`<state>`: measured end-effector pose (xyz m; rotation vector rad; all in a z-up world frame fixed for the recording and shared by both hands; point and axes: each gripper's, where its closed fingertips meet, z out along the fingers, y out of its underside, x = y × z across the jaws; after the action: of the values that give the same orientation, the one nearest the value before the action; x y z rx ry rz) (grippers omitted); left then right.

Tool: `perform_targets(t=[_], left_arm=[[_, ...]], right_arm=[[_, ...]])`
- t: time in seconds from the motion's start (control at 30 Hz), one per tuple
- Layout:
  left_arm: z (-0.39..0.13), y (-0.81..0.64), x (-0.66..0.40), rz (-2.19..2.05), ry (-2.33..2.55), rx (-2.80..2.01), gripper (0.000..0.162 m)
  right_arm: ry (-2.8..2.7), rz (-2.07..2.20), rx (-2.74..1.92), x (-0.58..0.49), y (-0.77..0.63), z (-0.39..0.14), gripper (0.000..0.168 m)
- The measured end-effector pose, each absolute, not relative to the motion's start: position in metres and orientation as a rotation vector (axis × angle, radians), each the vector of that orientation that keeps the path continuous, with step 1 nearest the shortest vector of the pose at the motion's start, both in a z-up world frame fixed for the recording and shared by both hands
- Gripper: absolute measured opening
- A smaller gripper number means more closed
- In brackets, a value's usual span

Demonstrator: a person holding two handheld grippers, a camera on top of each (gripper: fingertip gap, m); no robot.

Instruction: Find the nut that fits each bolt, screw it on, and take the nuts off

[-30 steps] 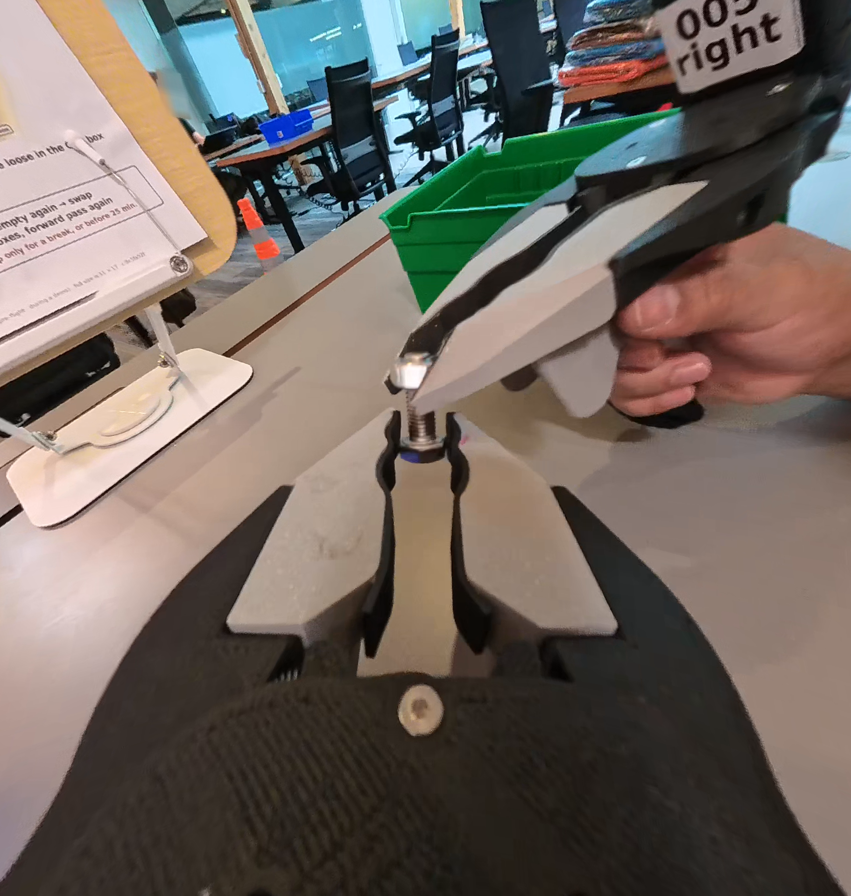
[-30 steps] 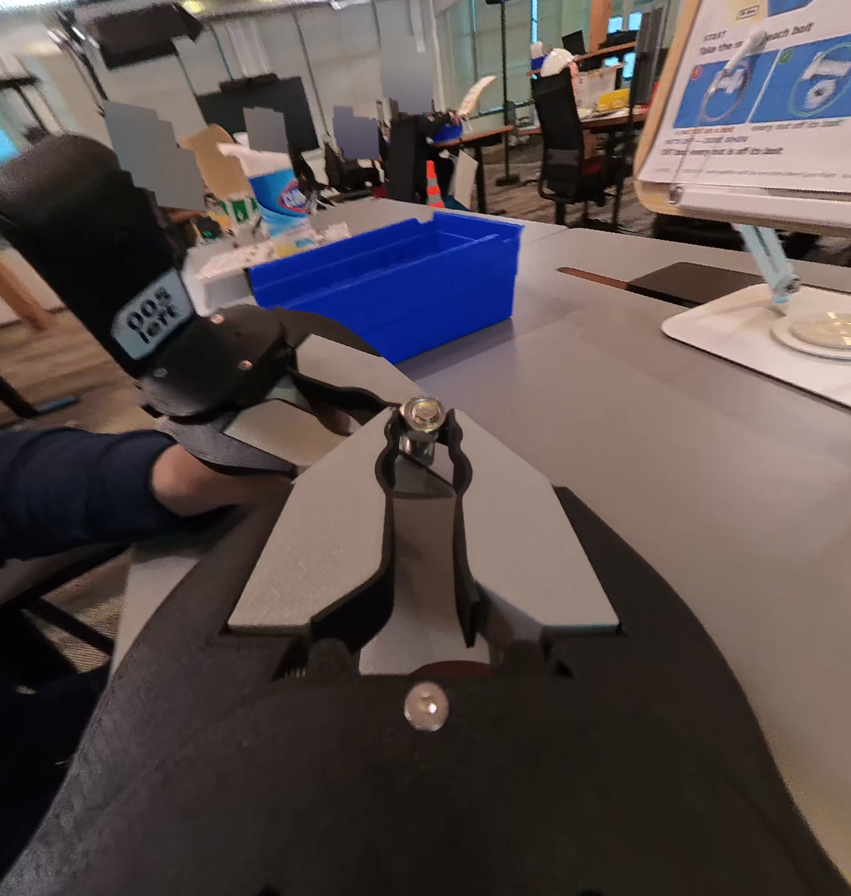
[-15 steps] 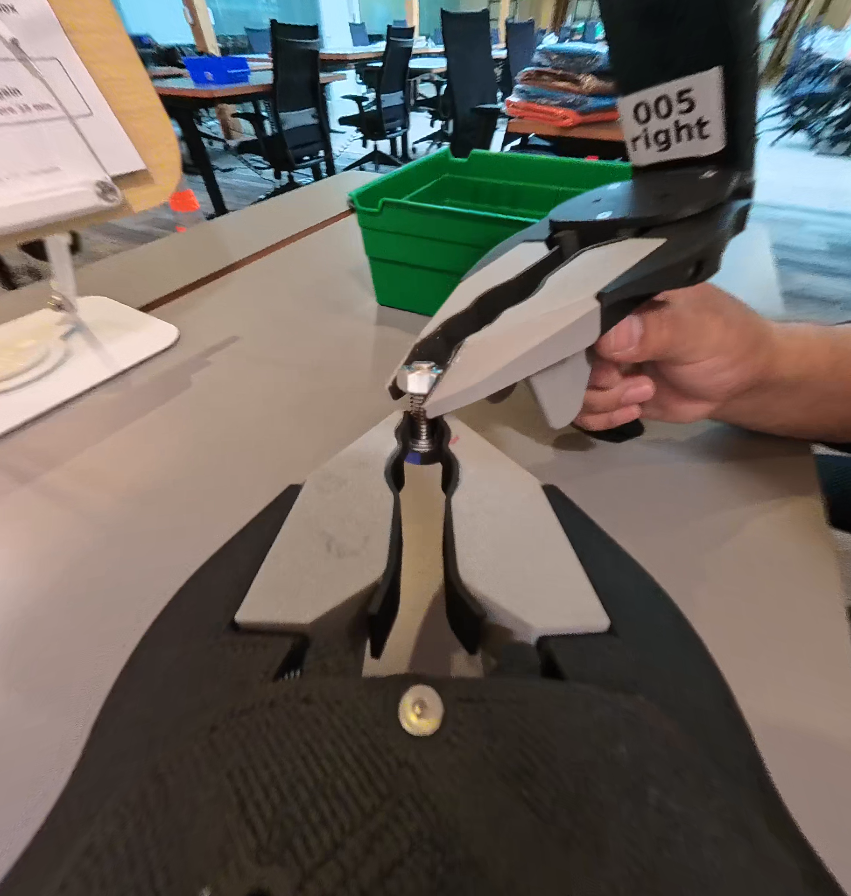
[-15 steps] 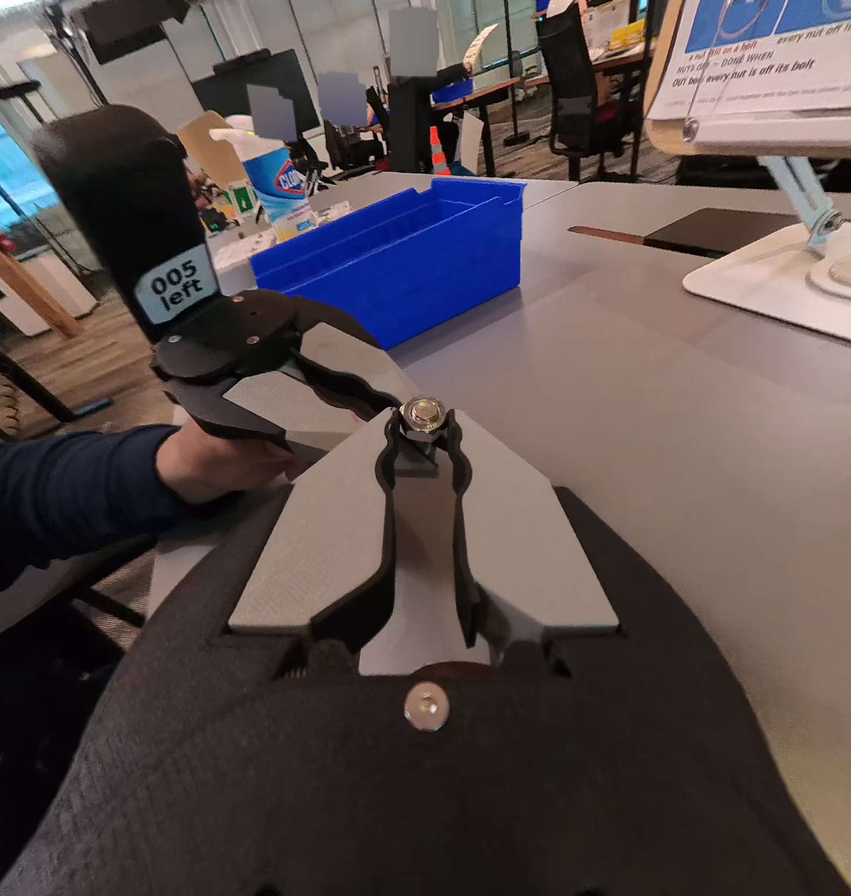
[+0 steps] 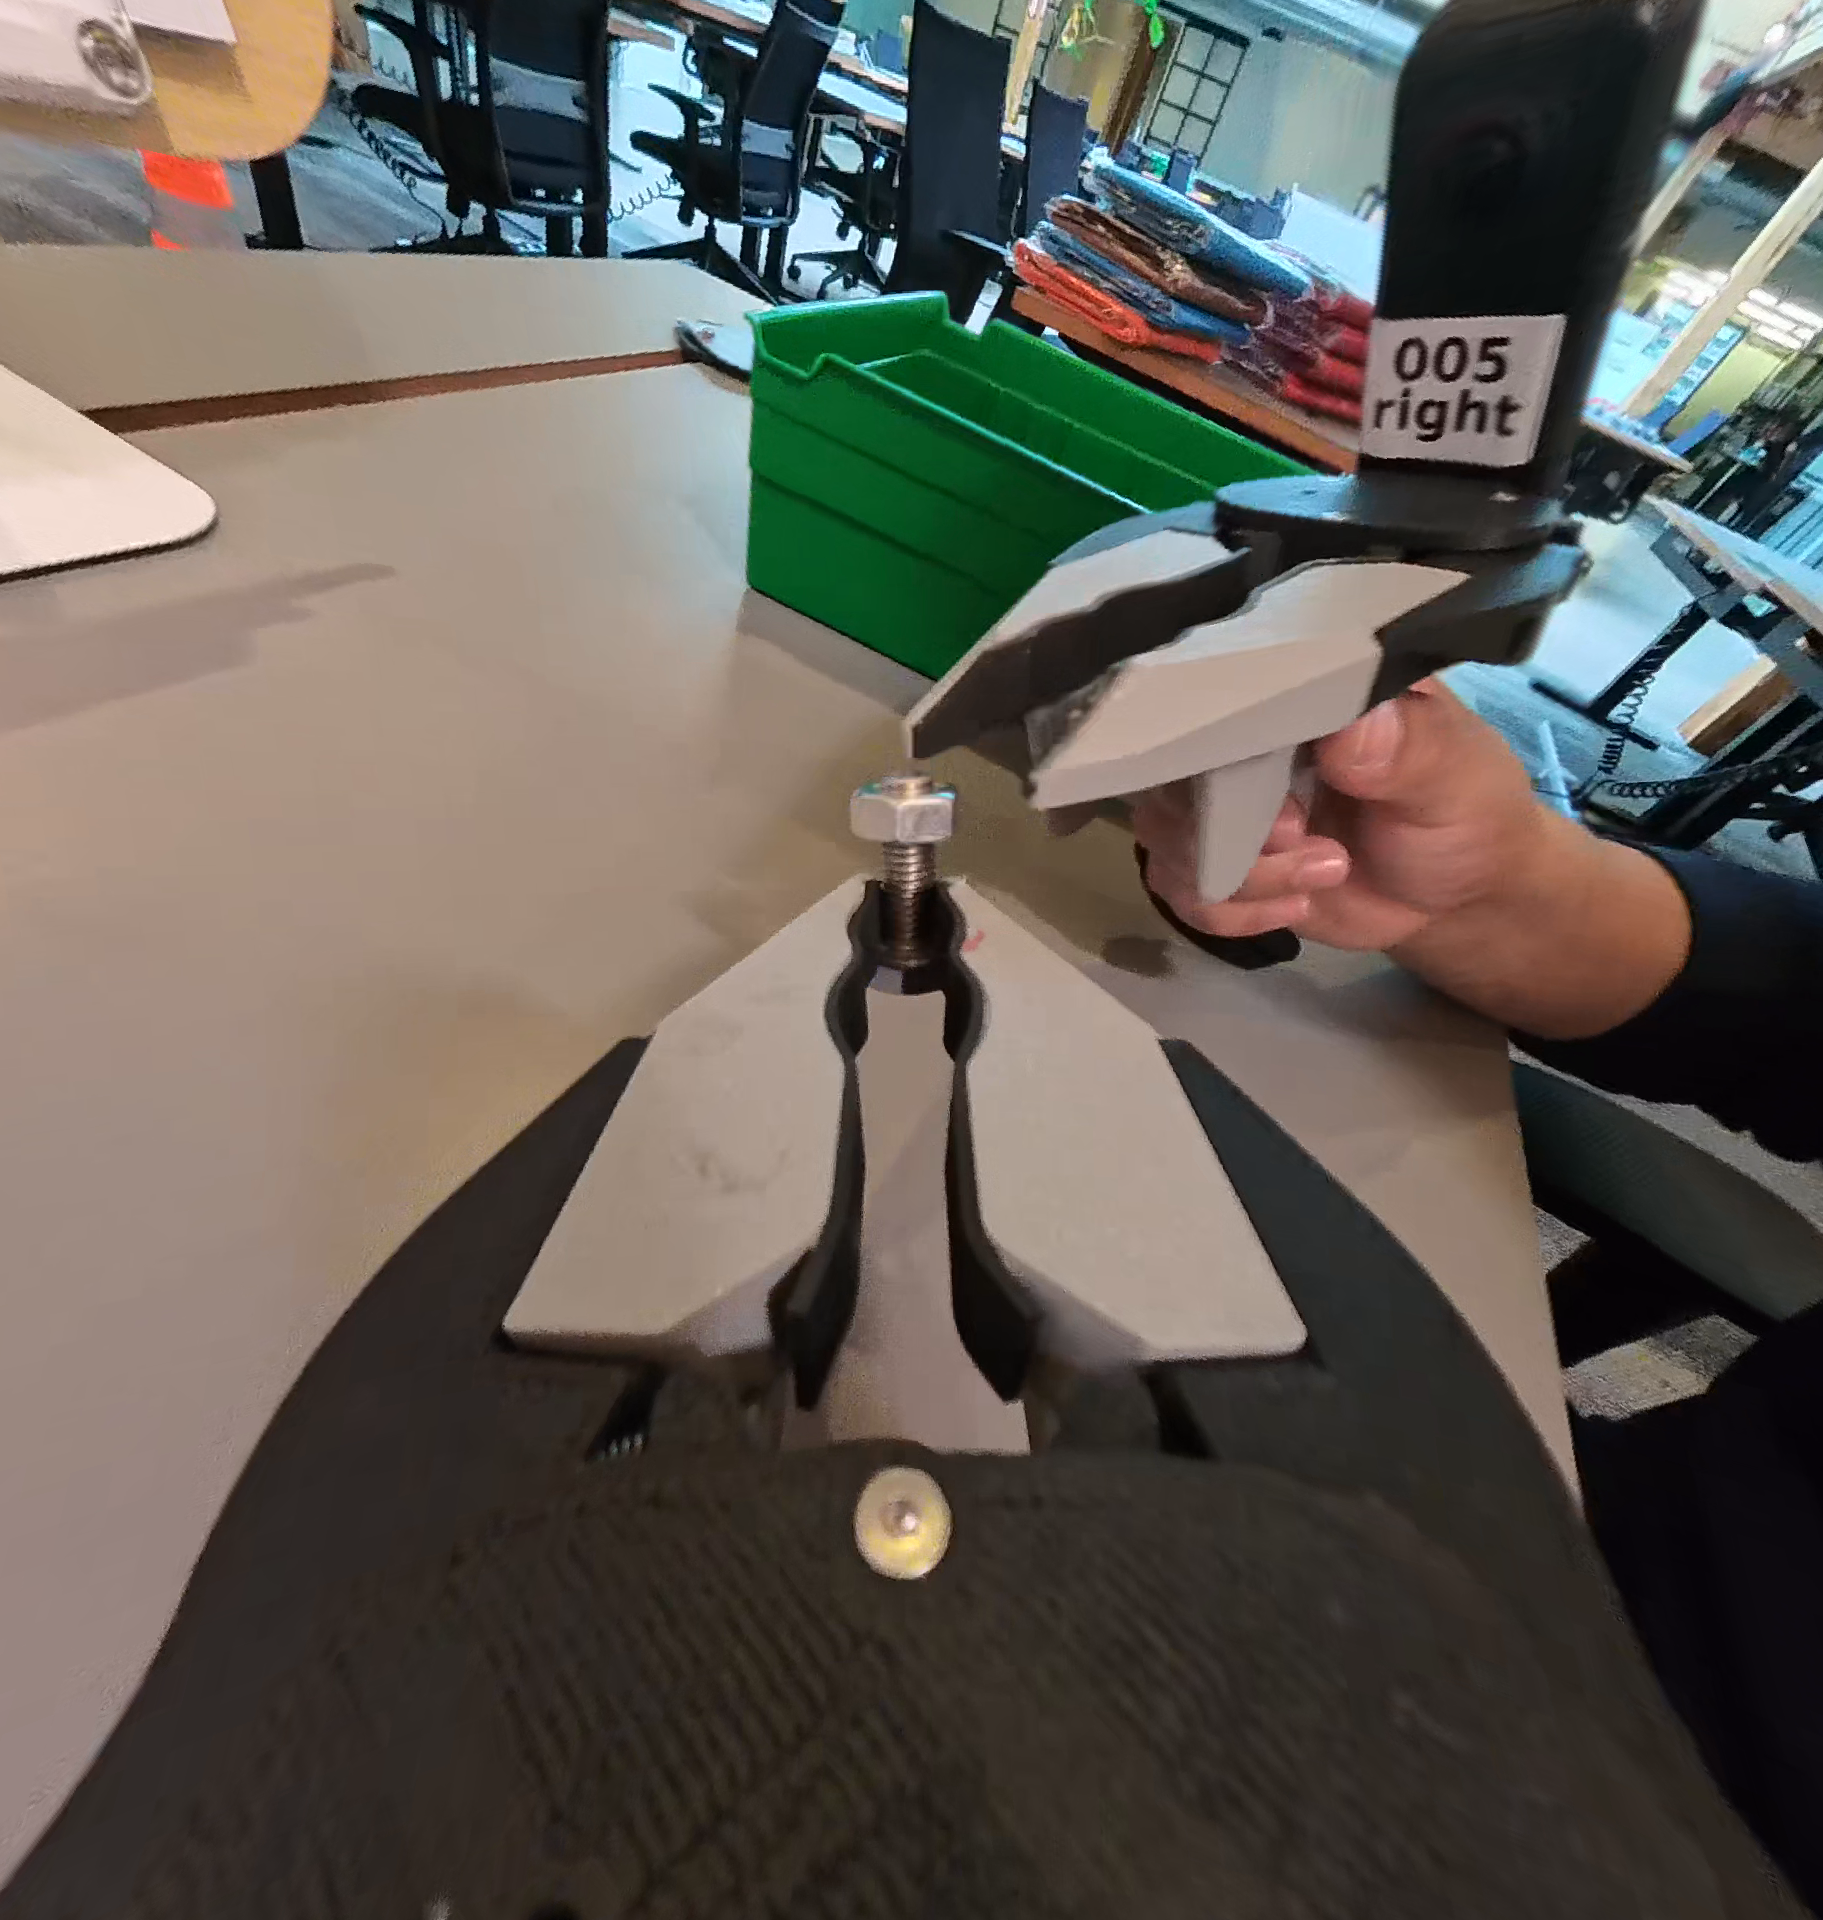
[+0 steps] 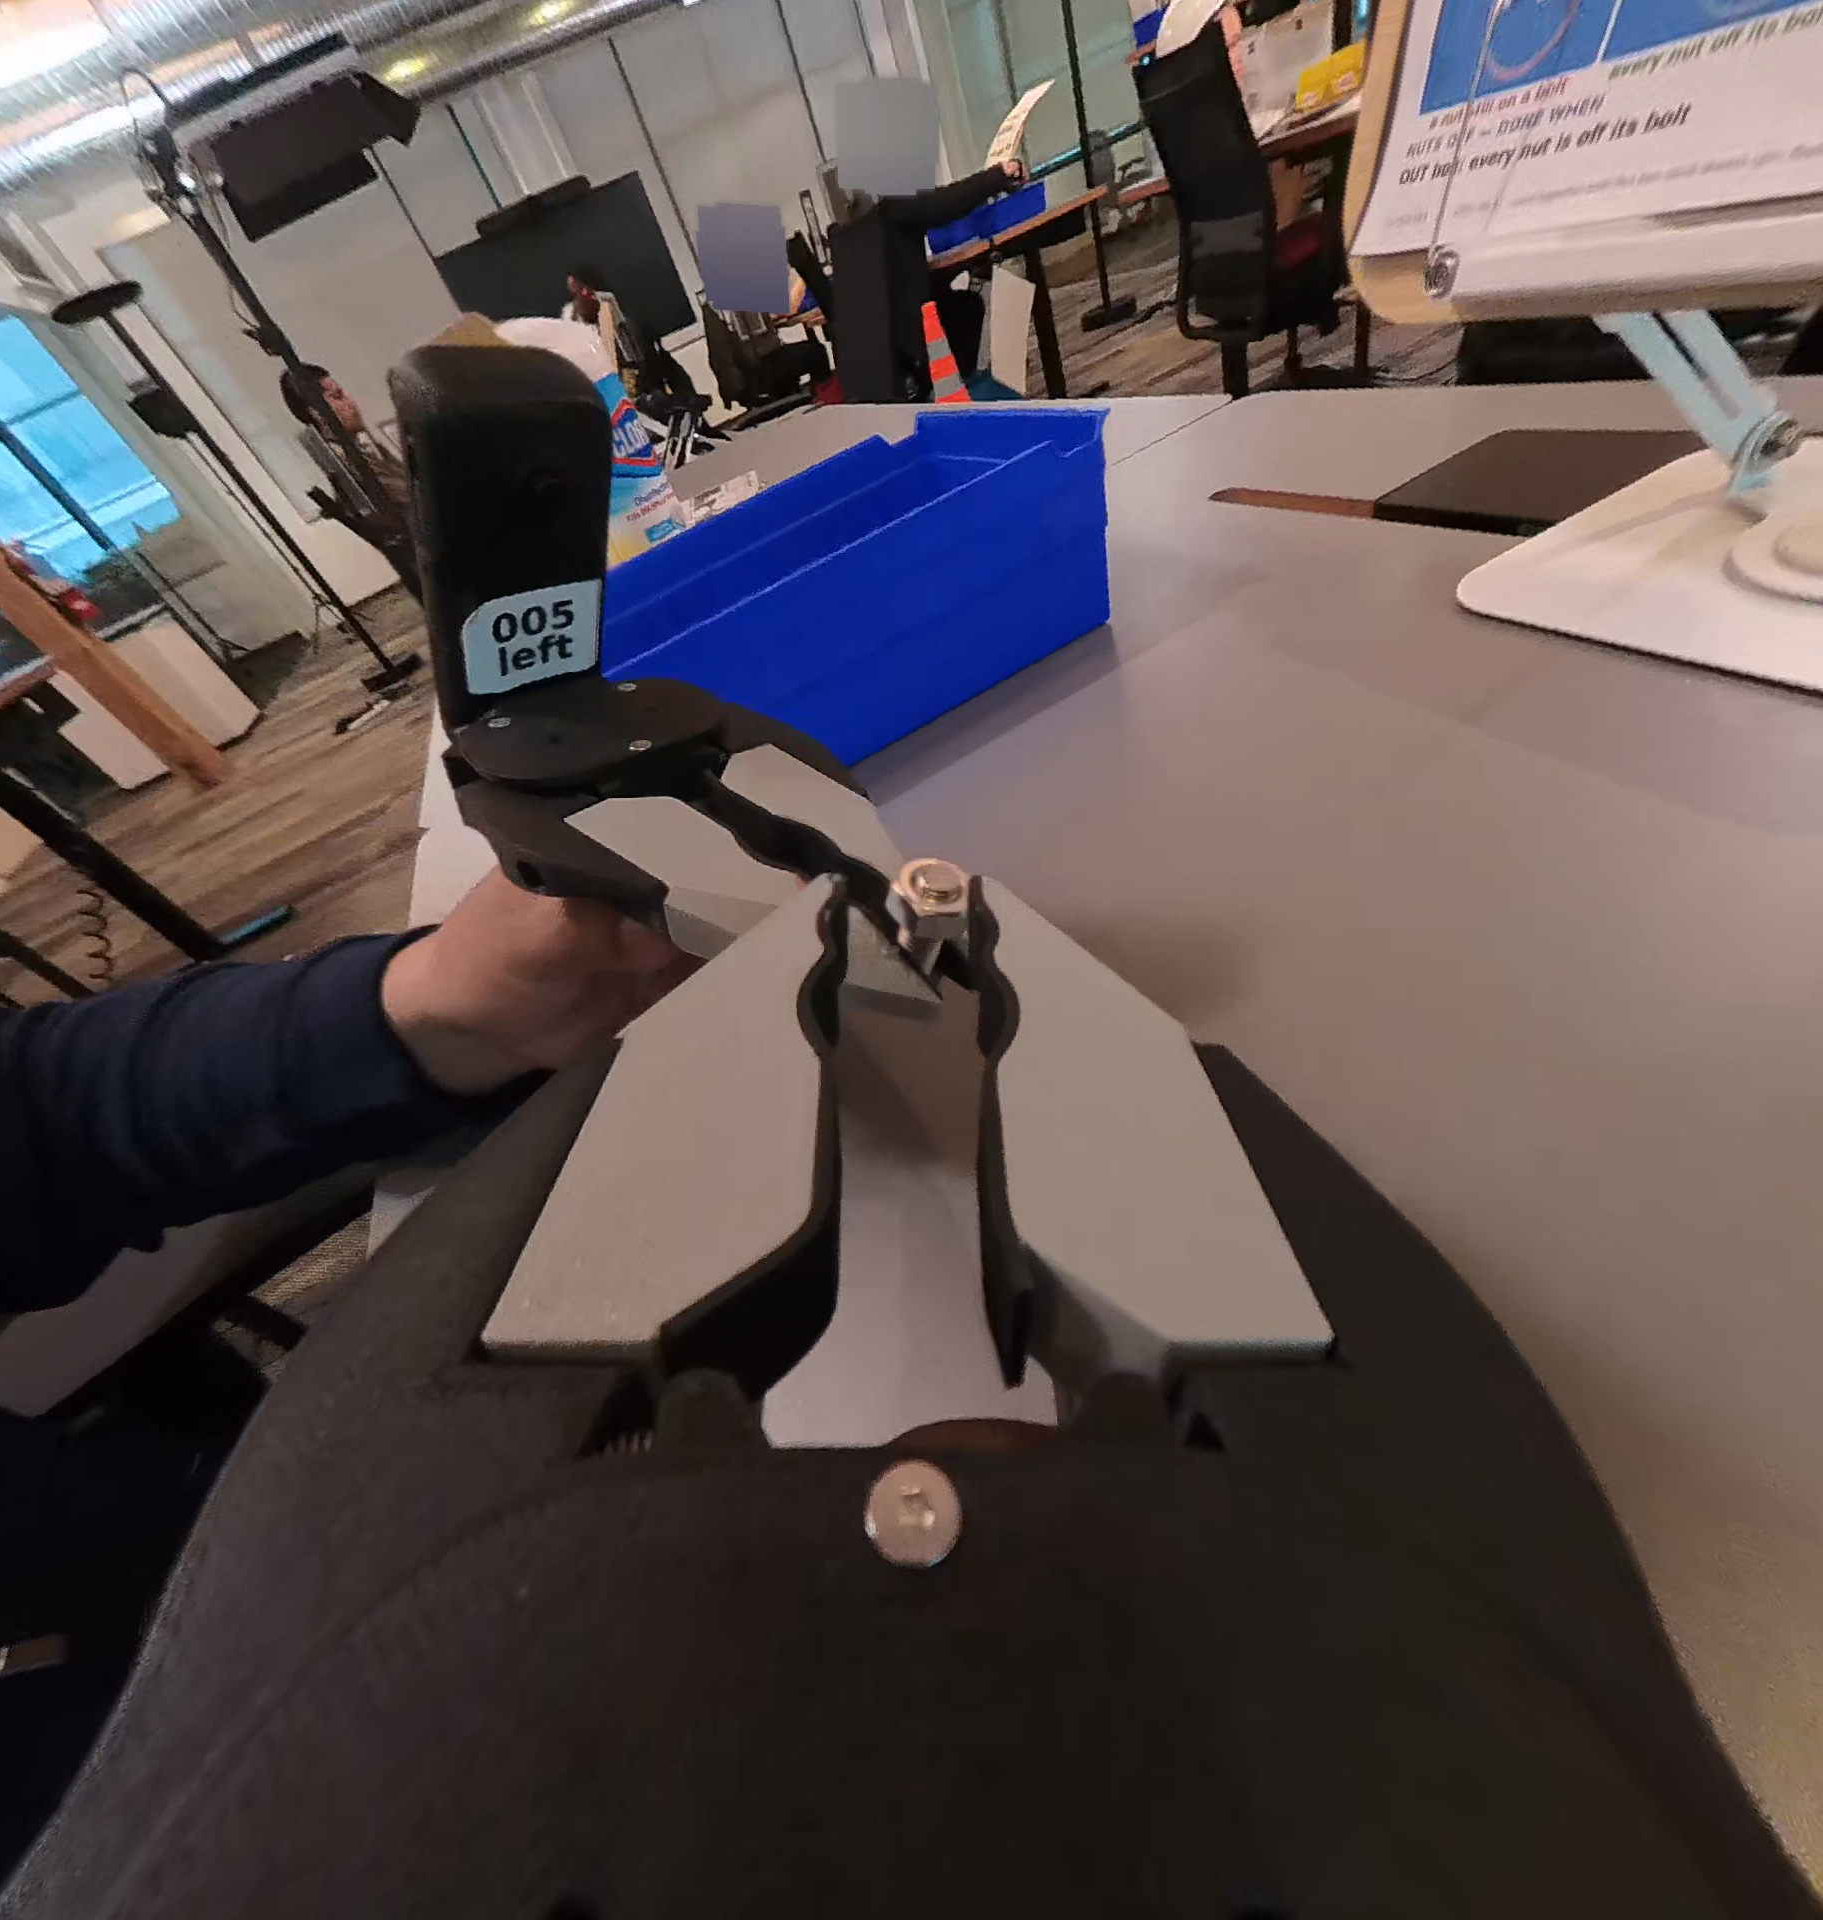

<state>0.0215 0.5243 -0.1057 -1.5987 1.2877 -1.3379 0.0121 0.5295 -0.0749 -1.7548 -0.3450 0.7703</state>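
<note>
Gripping the bolt by its lower end, the left gripper holds it upright above the grey table, with the nut sitting at the very top of the threads. The right gripper hangs just beside the nut in the left wrist view, its fingers parted and holding nothing. In the right wrist view the right gripper frames the nut between its tips, though whether a tip brushes it is hard to tell. To do the turning step well, I judge the right fingers should close squarely on two opposite flats of the nut, level with it, and twist about the bolt's axis while the left holds firm; a slanted bite could tip the bolt or slip off the hexagon. From these views alone I cannot say whether the nut is being wound on or off. The bolt's head is hidden between the left fingers, the green bin and blue bin do not show their contents, and the stand holding the instruction sheet is cut off by the frame.
</note>
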Motion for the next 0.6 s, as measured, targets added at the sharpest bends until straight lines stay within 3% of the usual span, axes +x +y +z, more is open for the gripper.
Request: perform_targets(t=[0.1,0.37,0.6], left_arm=[[-0.1,0.517,0.023,-1.355,1.308,-1.544,0.007],[-0.079,0.522,0.018,-1.415,1.217,-1.452,0.006],[-0.073,0.513,0.021,-1.267,1.274,-1.34,0.007]], right_arm=[[-0.365,0.741,-1.778,0.007,0.531,-0.08,0.032],[-0.324,0.758,-1.73,0.018,0.53,-0.07,0.02],[-0.361,0.883,-1.645,-0.003,0.521,-0.056,0.029]])
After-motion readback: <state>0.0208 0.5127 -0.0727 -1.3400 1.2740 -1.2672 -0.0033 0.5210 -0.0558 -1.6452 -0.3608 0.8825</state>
